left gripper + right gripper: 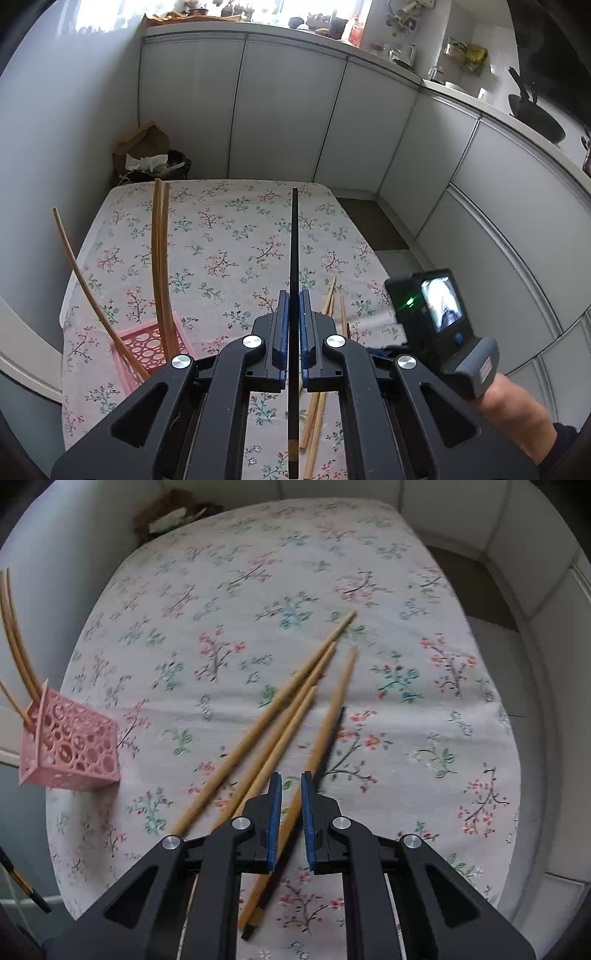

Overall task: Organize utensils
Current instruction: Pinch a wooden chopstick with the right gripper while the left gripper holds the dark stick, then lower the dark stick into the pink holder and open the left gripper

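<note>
My left gripper [294,295] is shut on a black chopstick [294,240], held upright above the floral table [229,229]. A pink perforated holder [147,345] stands at the left with three bamboo chopsticks [159,258] leaning in it; it also shows in the right wrist view [74,746]. My right gripper [291,777] is open, its jaws on either side of a bamboo chopstick [325,727] lying on the cloth. A black chopstick [332,734] lies beneath it. Several more bamboo chopsticks [273,716] lie just left.
White cabinets [288,110] run along the far side and the right, with a cluttered counter on top. A paper bag and a bin [147,155] stand beyond the table's far left corner. A white wall [55,147] borders the left.
</note>
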The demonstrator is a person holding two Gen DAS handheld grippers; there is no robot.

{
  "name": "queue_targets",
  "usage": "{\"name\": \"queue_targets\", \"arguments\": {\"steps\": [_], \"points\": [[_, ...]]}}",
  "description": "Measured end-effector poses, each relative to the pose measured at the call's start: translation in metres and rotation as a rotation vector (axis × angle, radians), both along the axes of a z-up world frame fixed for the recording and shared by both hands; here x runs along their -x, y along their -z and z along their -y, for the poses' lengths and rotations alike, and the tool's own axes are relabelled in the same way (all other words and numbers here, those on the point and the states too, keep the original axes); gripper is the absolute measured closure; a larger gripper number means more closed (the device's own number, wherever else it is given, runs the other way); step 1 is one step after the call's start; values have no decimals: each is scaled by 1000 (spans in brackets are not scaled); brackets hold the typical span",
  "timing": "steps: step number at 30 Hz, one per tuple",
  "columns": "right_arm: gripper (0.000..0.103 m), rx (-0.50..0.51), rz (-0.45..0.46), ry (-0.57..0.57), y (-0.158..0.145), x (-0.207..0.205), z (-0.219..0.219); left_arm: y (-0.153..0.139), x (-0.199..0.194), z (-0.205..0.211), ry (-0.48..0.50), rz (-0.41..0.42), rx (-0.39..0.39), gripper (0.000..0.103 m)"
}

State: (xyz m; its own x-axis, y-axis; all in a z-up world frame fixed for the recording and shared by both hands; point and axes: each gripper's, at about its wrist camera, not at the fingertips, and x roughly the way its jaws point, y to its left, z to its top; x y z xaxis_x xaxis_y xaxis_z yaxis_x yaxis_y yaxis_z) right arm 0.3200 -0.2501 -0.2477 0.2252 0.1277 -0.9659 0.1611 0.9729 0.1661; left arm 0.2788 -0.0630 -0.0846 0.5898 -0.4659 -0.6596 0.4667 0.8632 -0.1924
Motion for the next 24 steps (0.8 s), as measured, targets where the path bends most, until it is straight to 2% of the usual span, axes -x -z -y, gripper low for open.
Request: {"name": "queue_targets", "arguments": {"steps": [3, 6, 10, 13, 17, 19, 23, 24], "points": [[92, 41, -22, 5, 7, -2, -2, 0, 1, 2, 5, 2, -3, 99], [91, -23, -52, 29, 10, -4, 7, -1, 2, 1, 6, 9, -7, 99], [92, -2, -42, 18, 12, -6, 0, -3, 1, -2, -3, 13, 2, 99], [96, -37, -24, 58, 2, 0, 3, -5, 2, -5, -7, 20, 14, 99], [96, -117, 91, 112, -41, 17, 19, -10, 3, -12, -12, 47, 34, 99], [96, -149, 155, 125, -53, 22, 19, -12, 1, -18, -23, 52, 58, 99], [96, -156, 310, 136, -71, 24, 12, -21, 2, -32, -47, 98, 108, 99], [96, -144, 376, 123, -83, 25, 9, -23, 2, -35, -52, 110, 114, 99]]}}
